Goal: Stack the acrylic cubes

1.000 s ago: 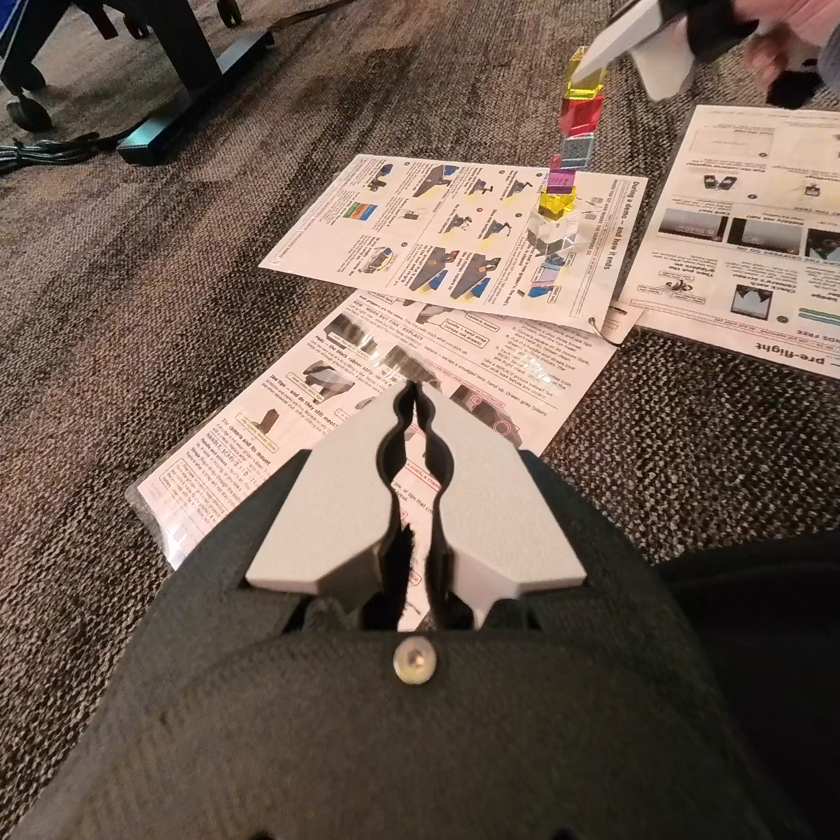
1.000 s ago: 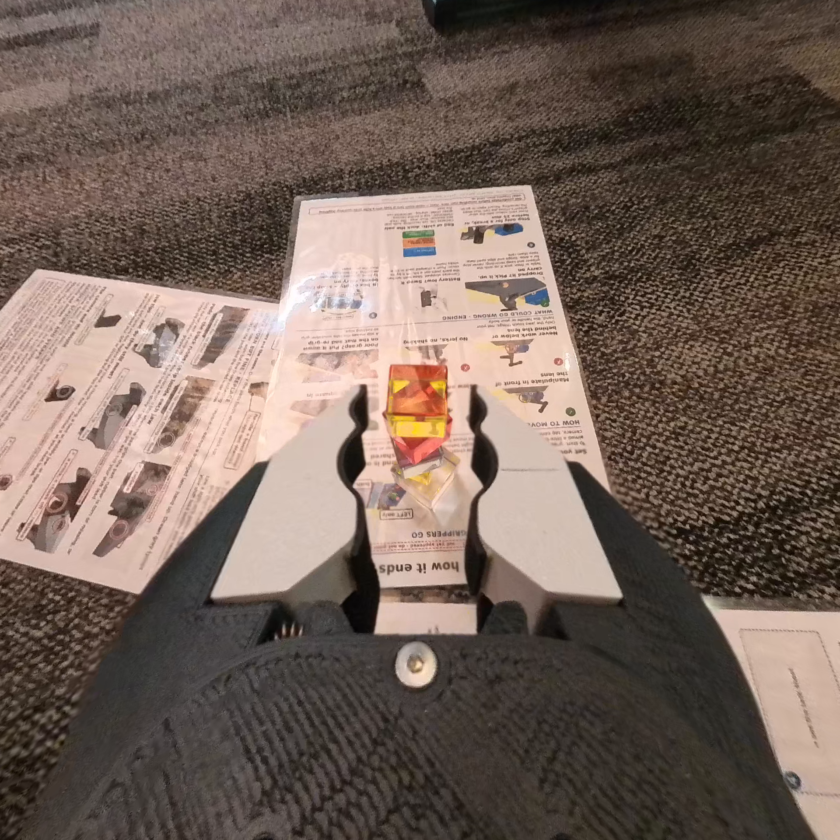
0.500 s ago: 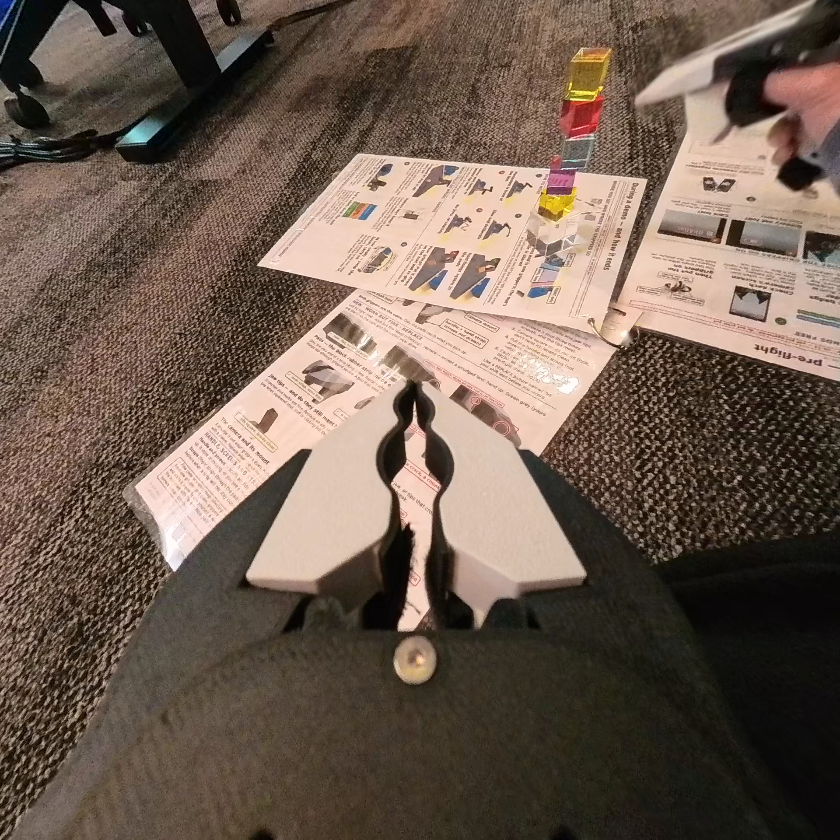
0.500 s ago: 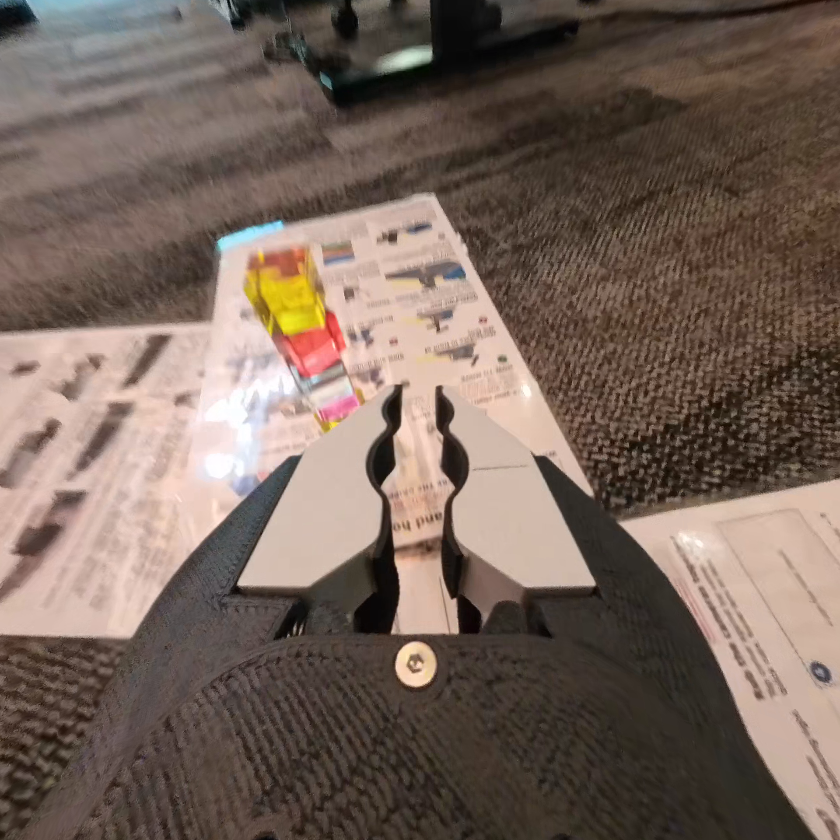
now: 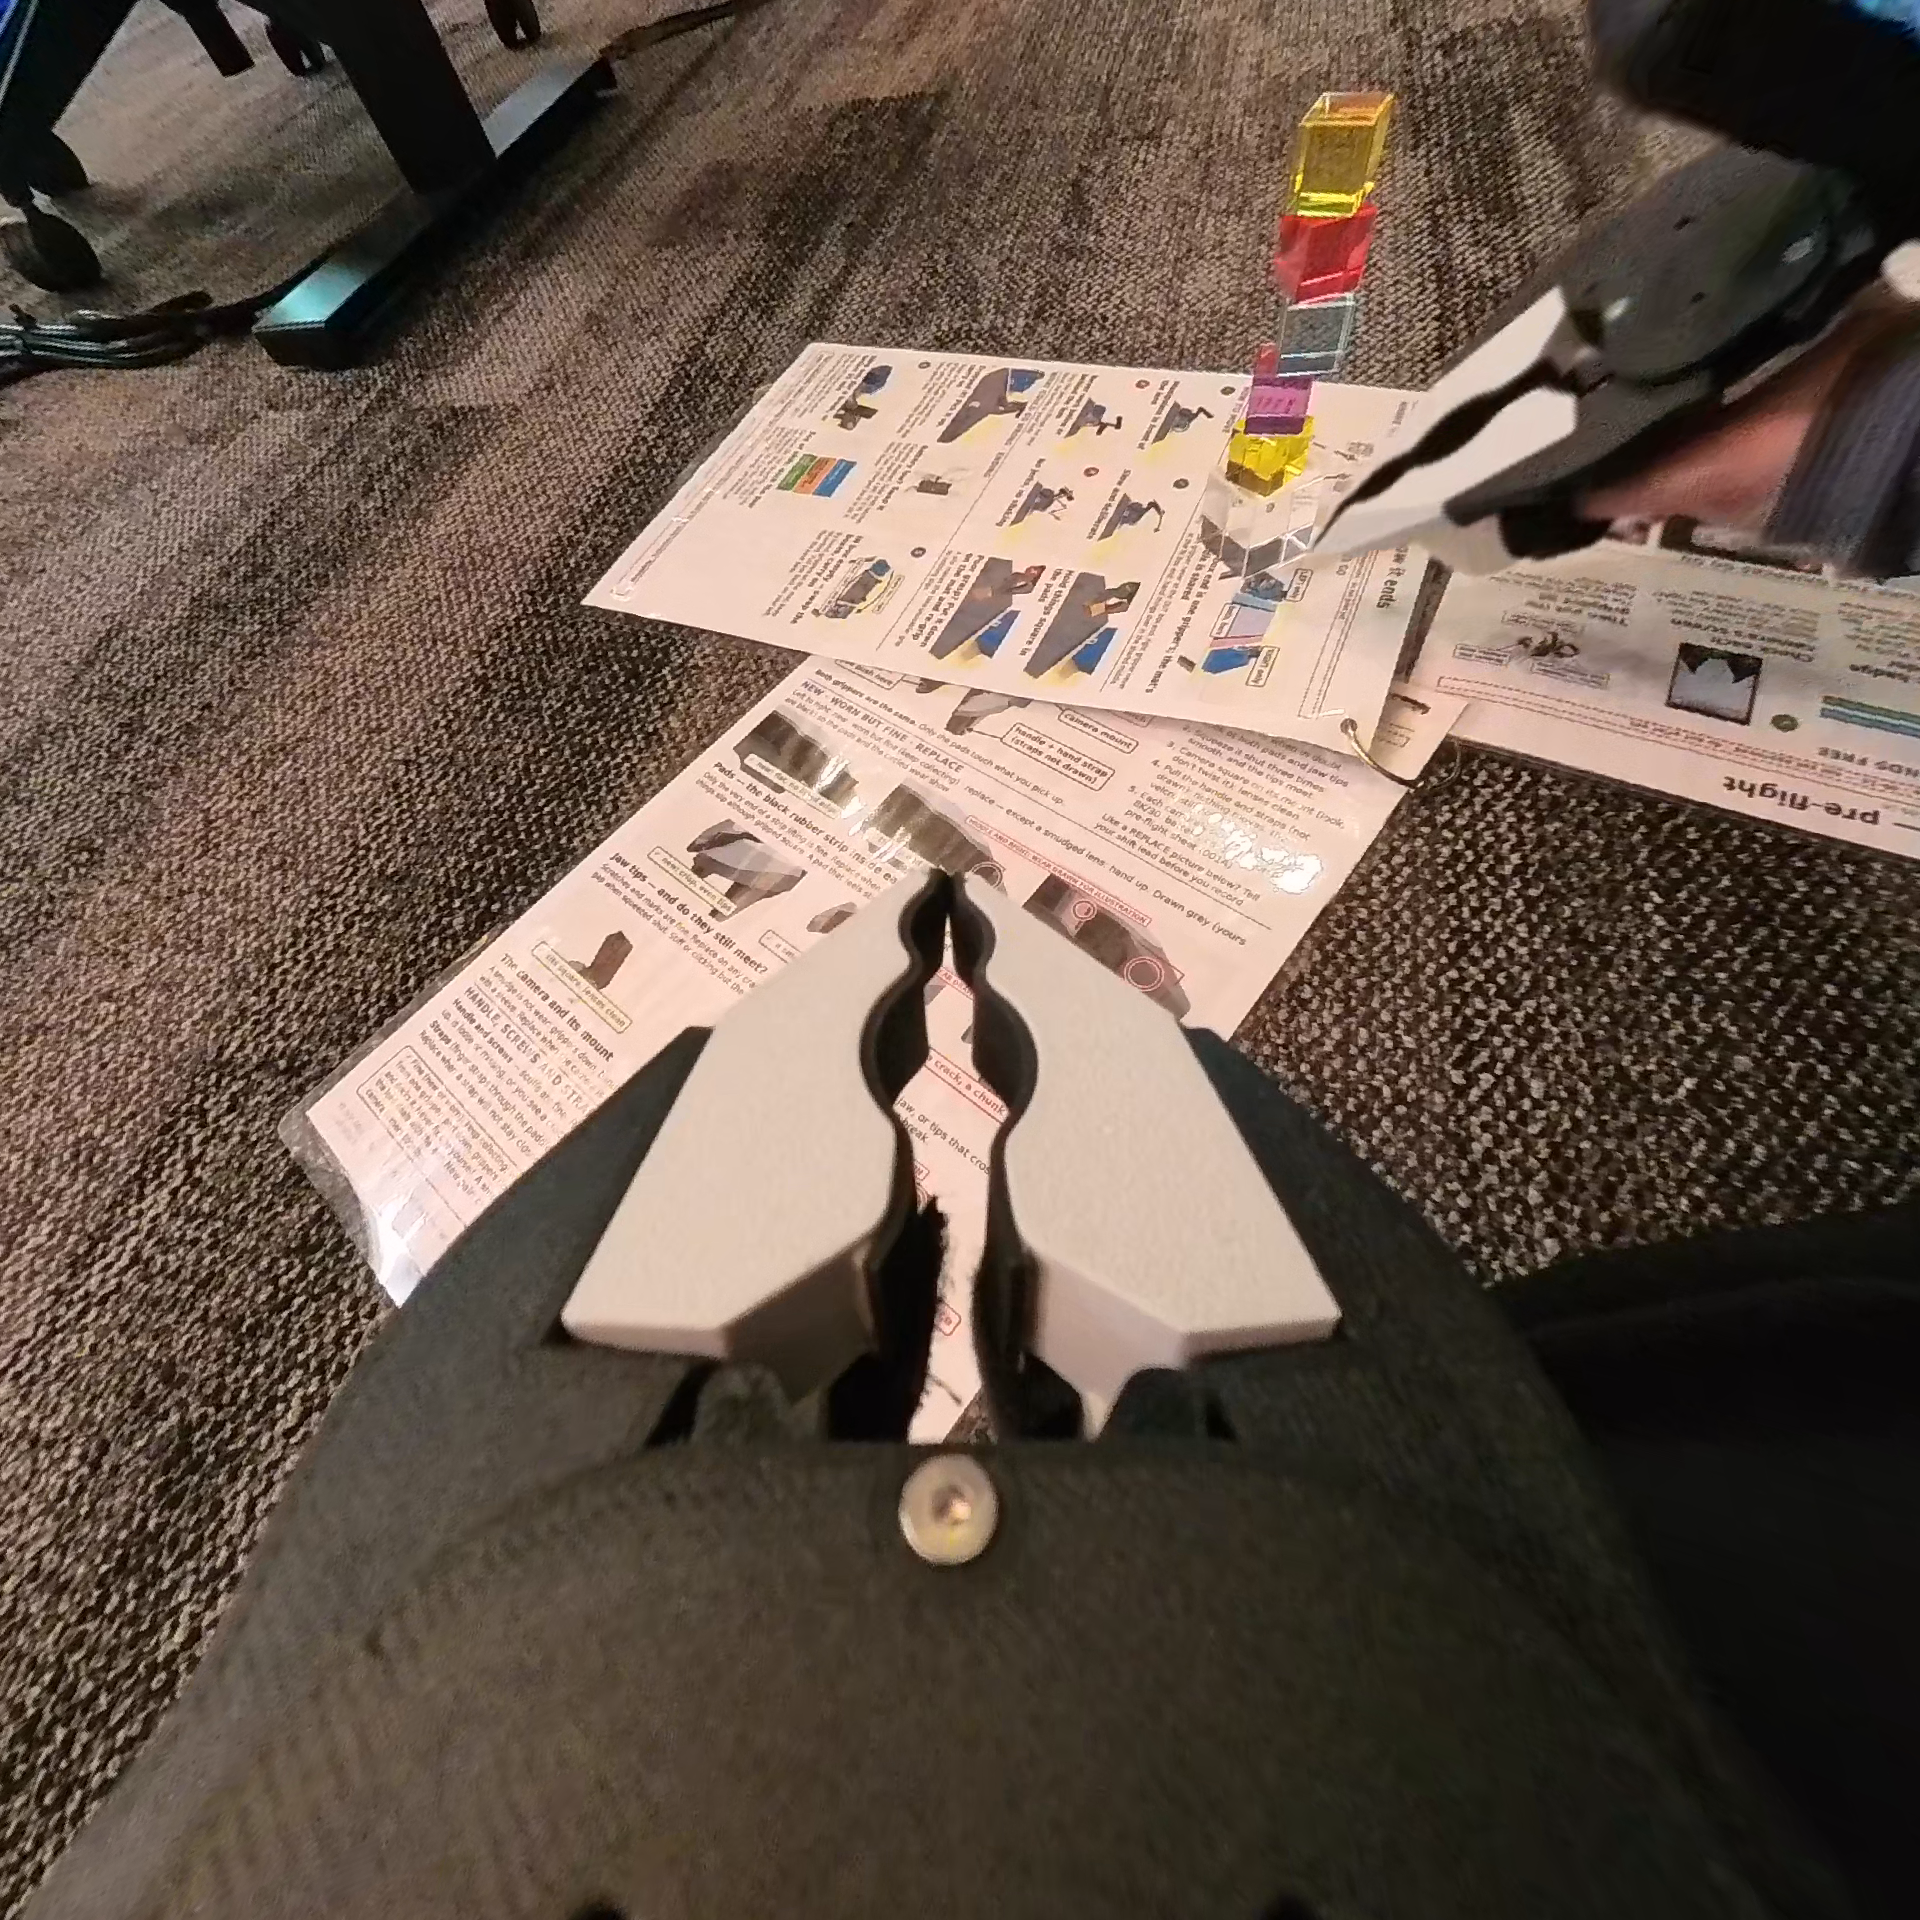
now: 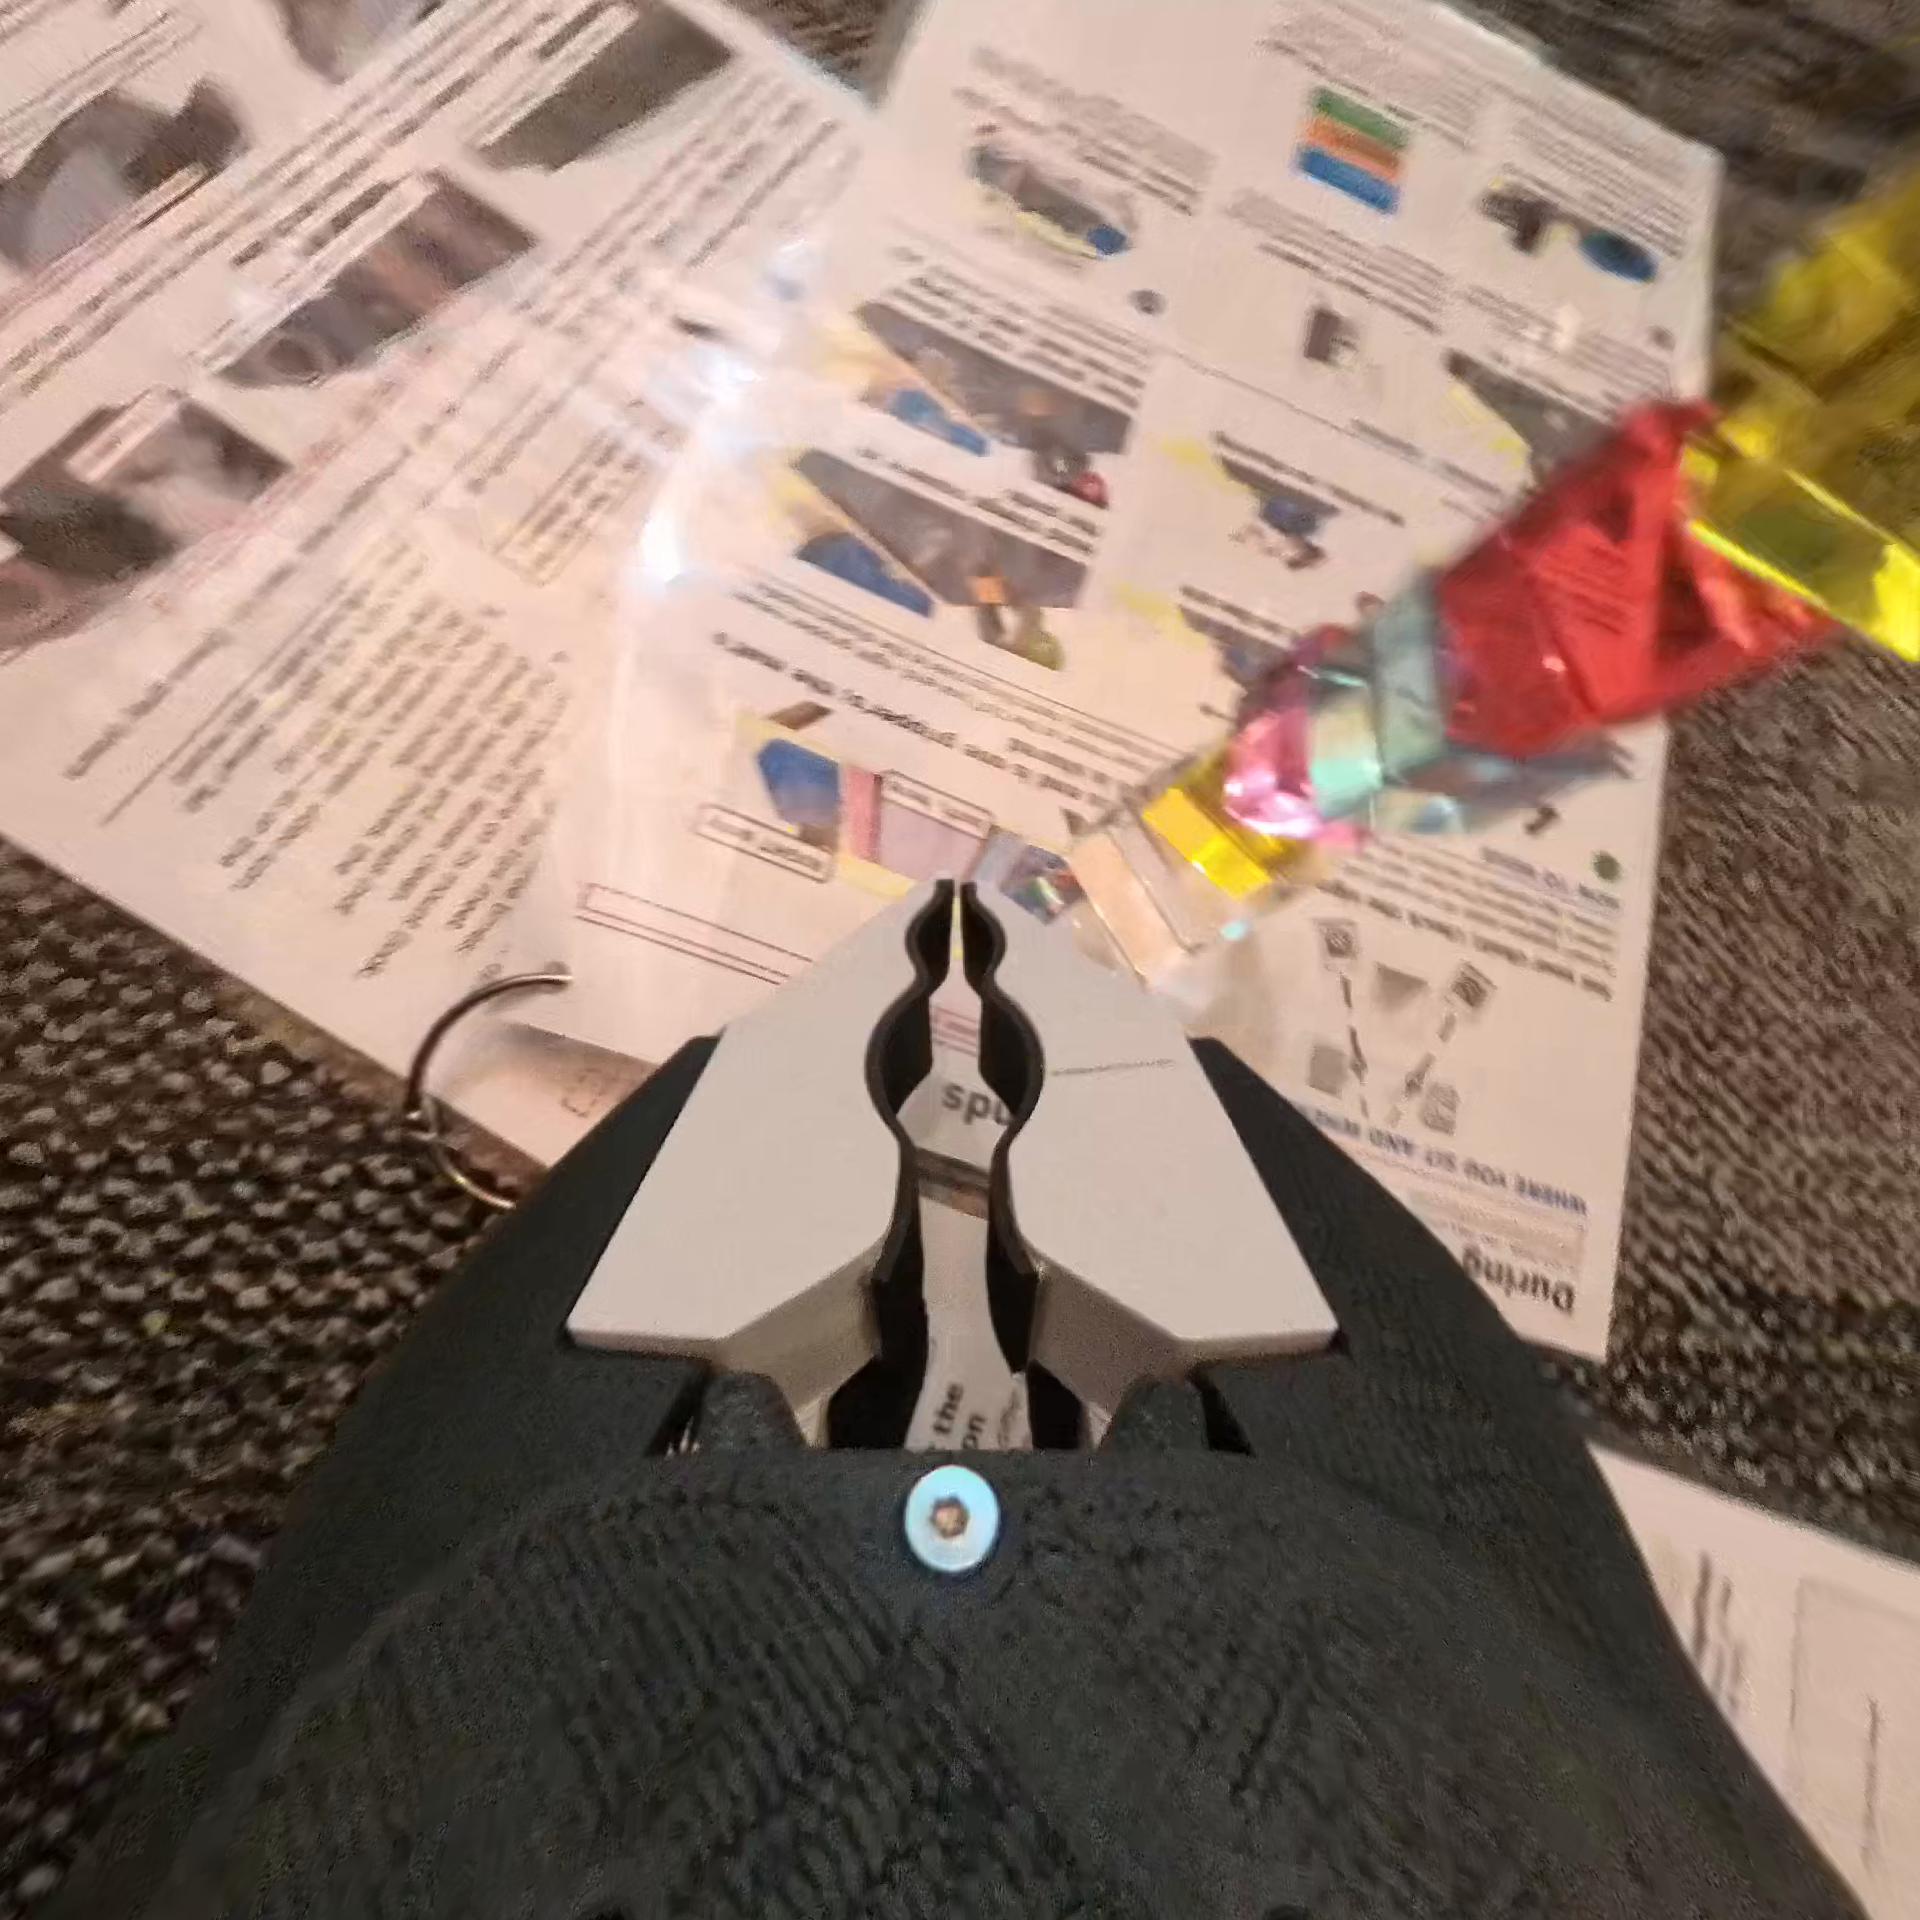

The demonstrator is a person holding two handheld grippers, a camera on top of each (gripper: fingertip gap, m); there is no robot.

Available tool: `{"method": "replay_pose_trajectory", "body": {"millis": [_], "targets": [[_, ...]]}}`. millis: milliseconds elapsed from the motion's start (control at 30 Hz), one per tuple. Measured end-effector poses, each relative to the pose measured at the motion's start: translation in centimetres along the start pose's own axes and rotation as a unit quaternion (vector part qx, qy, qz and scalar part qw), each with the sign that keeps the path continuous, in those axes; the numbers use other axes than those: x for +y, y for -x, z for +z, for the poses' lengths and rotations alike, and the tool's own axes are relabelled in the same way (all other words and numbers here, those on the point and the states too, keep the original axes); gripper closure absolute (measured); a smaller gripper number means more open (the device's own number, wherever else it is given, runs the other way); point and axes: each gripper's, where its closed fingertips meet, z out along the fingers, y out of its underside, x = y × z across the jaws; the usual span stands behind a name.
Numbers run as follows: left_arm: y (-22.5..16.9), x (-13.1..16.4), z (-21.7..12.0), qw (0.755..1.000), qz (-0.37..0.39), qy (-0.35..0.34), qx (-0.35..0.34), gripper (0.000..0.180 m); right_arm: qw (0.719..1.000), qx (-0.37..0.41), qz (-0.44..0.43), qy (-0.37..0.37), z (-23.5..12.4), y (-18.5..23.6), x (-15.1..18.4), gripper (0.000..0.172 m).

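Left wrist view: cube stack point(image 5: 1311, 312) stands upright (long axis vertical).

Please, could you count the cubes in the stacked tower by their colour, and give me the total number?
Yellow cubes: 2, the top one and one low down
Red cube: 1
Pale blue-grey cube: 1
Pink-magenta cube: 1
Clear cube: 1, at the base
Total: 6 cubes

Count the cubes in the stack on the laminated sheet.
6, bottom to top: clear cube, yellow cube, pink cube, pale blue cube, red cube, top yellow cube.
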Motion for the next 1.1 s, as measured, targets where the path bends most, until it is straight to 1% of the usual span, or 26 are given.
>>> {"method": "replay_pose_trajectory", "body": {"millis": [67, 167, 233, 300, 433, 533, 700, 867, 1100], "targets": [[0.0, 0.0, 0.0, 1.0, 0.0, 0.0, 0.0, 0.18, 0.999, -0.017, -0.033, -0.006, 0.4, 1.1, -0.9, 0.172], [0.0, 0.0, 0.0, 1.0, 0.001, 0.001, 0.001, 0.18, 0.998, -0.023, -0.056, -0.023, 1.0, 1.8, -2.3, 0.172], [-0.1, 0.1, 0.1, 1.0, 0.002, 0.002, 0.001, 0.18, 0.996, -0.007, -0.085, -0.029, 1.5, 1.7, -3.2, 0.172], [-0.1, 0.1, 0.1, 1.0, 0.002, 0.003, 0.002, 0.18, 0.99, 0.03, -0.136, -0.023, 2.2, 1.2, -3.6, 0.172], [-0.1, 0.1, 0.1, 1.0, 0.004, 0.004, 0.002, 0.18, 0.97, 0.086, -0.23, -0.003, 3.8, 0.9, -4.0, 0.172], [-0.1, 0.1, 0.1, 1.0, 0.003, 0.004, 0.002, 0.18, 0.947, 0.136, -0.292, 0.018, 4.8, 0.1, -3.9, 0.172], [-0.2, 0.2, 0.2, 1.0, 0.006, 0.006, 0.004, 0.18, 0.915, 0.188, -0.352, 0.054, 5.9, -1.0, -3.0, 0.172], [-0.2, 0.2, 0.2, 1.0, 0.005, 0.007, 0.004, 0.18, 0.899, 0.231, -0.364, 0.075, 6.1, -2.2, -3.0, 0.172], [-0.1, 0.2, 0.2, 1.0, 0.004, 0.006, 0.003, 0.18, 0.901, 0.277, -0.32, 0.1, 4.8, -4.7, -2.3, 0.172]]}}
